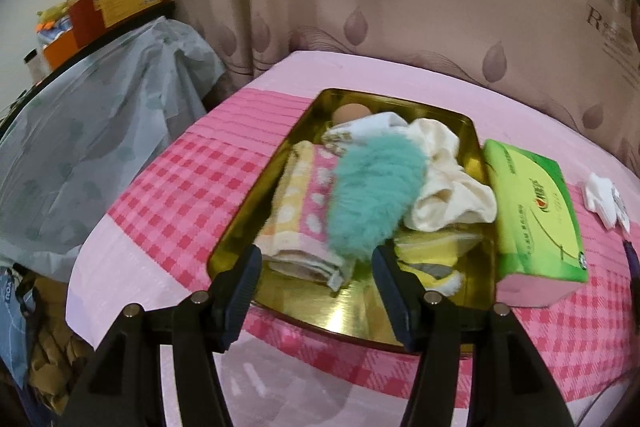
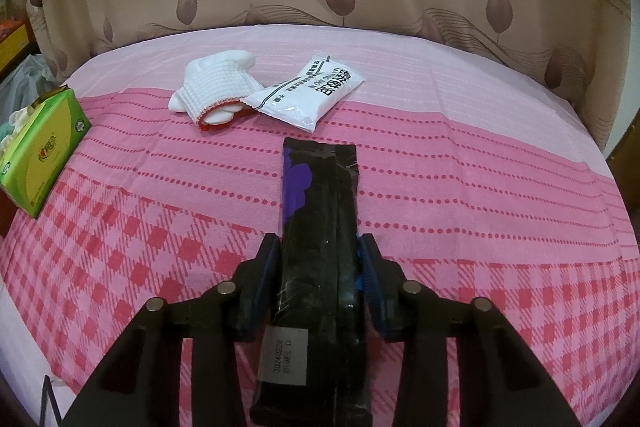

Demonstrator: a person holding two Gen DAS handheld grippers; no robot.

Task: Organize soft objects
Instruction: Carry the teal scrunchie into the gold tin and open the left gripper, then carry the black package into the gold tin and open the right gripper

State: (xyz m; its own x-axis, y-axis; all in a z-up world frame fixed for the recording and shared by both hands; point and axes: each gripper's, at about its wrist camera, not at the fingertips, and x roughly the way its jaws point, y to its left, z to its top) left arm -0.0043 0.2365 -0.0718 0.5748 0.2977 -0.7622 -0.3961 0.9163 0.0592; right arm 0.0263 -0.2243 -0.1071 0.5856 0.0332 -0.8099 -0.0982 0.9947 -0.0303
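Note:
A gold tin tray (image 1: pixel 256 195) lies on the pink cloth and holds soft things: a folded pink and yellow towel (image 1: pixel 300 199), a fluffy teal piece (image 1: pixel 372 187), a cream cloth (image 1: pixel 444 183), a white cloth (image 1: pixel 368 127) and yellow cloths (image 1: pixel 432 251). My left gripper (image 1: pixel 316 263) is open and empty just above the tray's near end. My right gripper (image 2: pixel 318 259) is shut on a long black packet (image 2: pixel 320 227) with a purple print. White knit gloves (image 2: pixel 212 91) and a white sachet (image 2: pixel 308 95) lie beyond it.
A green tissue box lies right of the tray (image 1: pixel 536 211) and shows at the left of the right wrist view (image 2: pixel 40 147). A round beige object (image 1: pixel 350 113) sits at the tray's far end. A curtain (image 1: pixel 400 7) hangs behind. A covered shelf (image 1: pixel 88 131) with boxes stands left.

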